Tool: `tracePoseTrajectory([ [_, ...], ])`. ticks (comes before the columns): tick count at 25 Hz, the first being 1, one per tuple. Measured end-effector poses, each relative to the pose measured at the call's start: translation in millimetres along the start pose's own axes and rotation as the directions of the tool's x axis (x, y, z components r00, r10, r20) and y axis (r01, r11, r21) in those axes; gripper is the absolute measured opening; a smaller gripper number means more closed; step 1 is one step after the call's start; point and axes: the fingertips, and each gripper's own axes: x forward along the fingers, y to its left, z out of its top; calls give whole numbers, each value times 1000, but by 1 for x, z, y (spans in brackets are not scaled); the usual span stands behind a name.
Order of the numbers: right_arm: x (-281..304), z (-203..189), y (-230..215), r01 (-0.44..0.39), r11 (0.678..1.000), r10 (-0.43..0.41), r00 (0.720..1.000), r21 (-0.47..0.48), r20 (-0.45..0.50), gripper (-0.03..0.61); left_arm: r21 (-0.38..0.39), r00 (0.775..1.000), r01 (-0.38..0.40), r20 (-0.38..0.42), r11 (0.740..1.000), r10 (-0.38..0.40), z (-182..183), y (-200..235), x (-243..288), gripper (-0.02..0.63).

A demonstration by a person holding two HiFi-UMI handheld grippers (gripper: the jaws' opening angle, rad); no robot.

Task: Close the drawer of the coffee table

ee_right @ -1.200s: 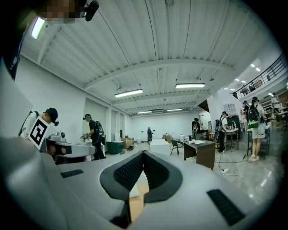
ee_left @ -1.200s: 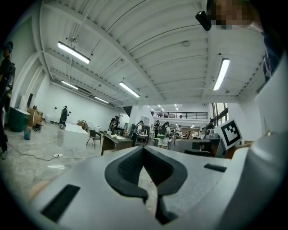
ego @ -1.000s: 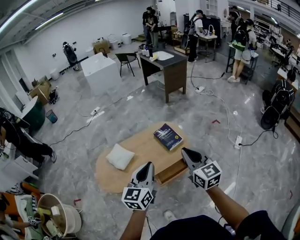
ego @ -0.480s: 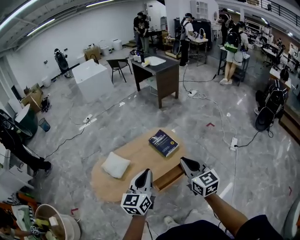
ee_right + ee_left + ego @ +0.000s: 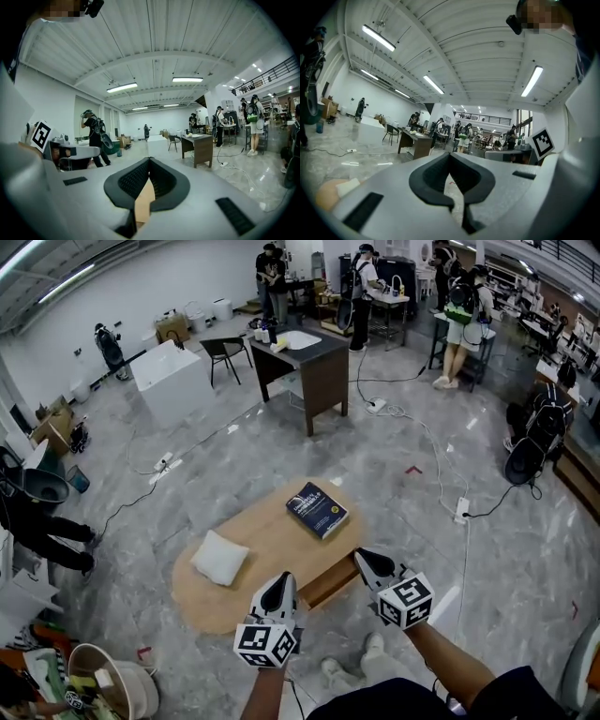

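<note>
Grey polished flooring surrounds the oval coffee table (image 5: pixel 272 540) at lower centre of the head view. Its drawer (image 5: pixel 327 583) projects part-open from the near edge. The left gripper (image 5: pixel 280 581) and right gripper (image 5: pixel 362 559) flank it, apparently positioned to push the front inward. Both pairs of jaws meet at the tips and grip nothing. Contact with the drawer cannot be confirmed.

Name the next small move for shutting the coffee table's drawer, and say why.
Probably bring the right gripper down against the front of the open wooden drawer and push it into the oval wooden coffee table. The drawer juts from the table's near edge between the left gripper and the right one; both are close to it, jaws together, empty.
</note>
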Motion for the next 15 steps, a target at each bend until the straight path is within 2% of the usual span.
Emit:
tracePoseTrajectory([
  [2,1,-7,-1,1,1000,-1,1000,18,-10,14,20,1000,-8,-16,1000,9,-5,0,0,2],
  [15,23,-64,-30,-18,998,23,996,59,-90,14,-25,996,-22,-82,999,19,-53,4,38,1],
])
